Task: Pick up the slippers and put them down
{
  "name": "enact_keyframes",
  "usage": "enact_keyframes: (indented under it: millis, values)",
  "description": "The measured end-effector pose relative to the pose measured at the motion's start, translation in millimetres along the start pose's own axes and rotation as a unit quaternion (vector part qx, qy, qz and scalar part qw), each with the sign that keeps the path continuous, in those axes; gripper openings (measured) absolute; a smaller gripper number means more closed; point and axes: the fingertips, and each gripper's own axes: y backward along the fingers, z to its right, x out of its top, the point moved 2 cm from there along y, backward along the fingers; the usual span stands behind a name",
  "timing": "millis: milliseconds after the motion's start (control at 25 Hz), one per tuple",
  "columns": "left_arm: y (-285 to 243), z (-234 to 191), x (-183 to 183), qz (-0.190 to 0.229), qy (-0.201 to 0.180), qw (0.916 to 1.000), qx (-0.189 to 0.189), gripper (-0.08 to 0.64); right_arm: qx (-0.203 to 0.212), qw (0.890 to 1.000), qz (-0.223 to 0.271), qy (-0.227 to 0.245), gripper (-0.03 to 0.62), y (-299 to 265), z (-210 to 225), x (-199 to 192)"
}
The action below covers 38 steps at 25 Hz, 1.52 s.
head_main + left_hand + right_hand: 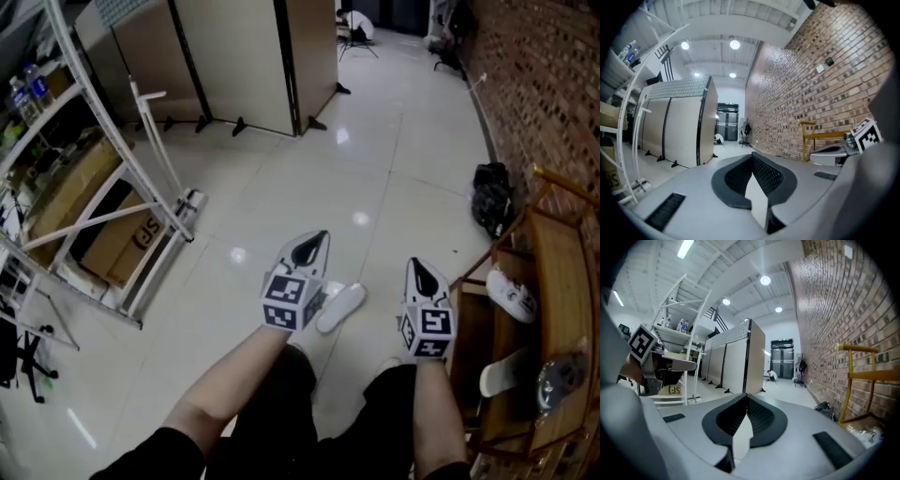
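My jaws are pressed together and empty on left gripper (311, 246) and right gripper (421, 277), with a slipper (340, 307) lying on the floor (394, 169) mid-frame, so that one seems done.

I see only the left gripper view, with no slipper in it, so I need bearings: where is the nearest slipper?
Observer: The head view shows a white slipper lying on the floor, just right of the left gripper in the picture.
Operator: Is the right gripper carrying anything? I catch only its side.
Observer: No. The right gripper has its jaws together with nothing between them.
Operator: Any other slippers around?
Observer: A second slipper, also white, sits on the wooden rack by the brick wall, at the head view's right edge.
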Motion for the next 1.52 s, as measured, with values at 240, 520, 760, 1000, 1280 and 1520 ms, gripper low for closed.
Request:
enact_keyframes:
  millis: [240, 520, 760, 1000, 1280, 1520]
  values:
    - [65.2, 10.7, 48.3, 0.049, 0.008, 0.9984, 0.025, 0.005, 0.0, 0.999, 0.054, 0.002, 0.012, 70.9, -13.4, 42.5]
    - [118.4, 45.7, 74.2, 0.082, 0.002, 0.9965, 0.015, 0.008, 0.009, 0.994, 0.102, 0.023, 0.012, 126.7, -27.6, 75.4]
    - [144.6, 70.6, 75.8, 0.08, -0.008, 0.9968, 0.0, 0.008, 0.019, 0.994, 0.107, 0.028, 0.012, 161.3, -50.9, 80.5]
    - [167.3, 82.5, 70.9, 0.095, -0.012, 0.9954, -0.005, 0.005, 0.036, 0.992, 0.116, 0.029, 0.012, 185.3, -63.9, 73.8]
    - [178.0, 89.5, 59.9, 0.11, -0.047, 0.9927, -0.02, 0.005, 0.039, 0.993, 0.11, 0.027, 0.012, 196.2, -68.4, 56.7]
    - [176.4, 87.1, 44.4, 0.102, -0.037, 0.9939, -0.019, 0.005, 0.034, 0.995, 0.093, -0.002, 0.011, 195.0, -65.2, 41.2]
